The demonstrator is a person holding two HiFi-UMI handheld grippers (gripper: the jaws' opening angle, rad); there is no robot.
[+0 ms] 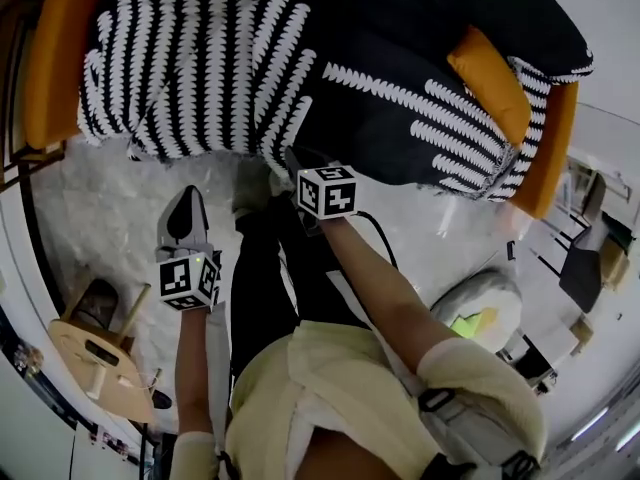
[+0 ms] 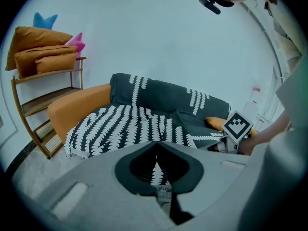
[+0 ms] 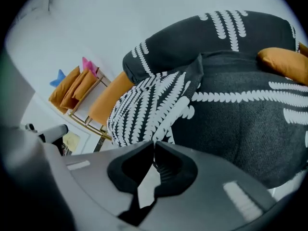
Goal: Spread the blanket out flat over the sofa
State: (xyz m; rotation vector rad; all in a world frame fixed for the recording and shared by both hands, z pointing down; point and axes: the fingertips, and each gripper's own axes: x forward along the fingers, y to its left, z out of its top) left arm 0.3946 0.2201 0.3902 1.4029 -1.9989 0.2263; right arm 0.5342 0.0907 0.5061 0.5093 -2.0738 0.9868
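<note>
Blanket [image 1: 300, 58], long axis prob. along sofa [image 1: 50, 68], arm to arm

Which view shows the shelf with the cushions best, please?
The left gripper view: the shelf stands large and clear. The right gripper view shows it small and tilted; the head view at most its edge.

We read blanket [image 1: 230, 58] as matt knit cloth, sofa [image 1: 50, 58] as smooth orange fabric, floor [image 1: 100, 218] glossy, stone-patterned.
</note>
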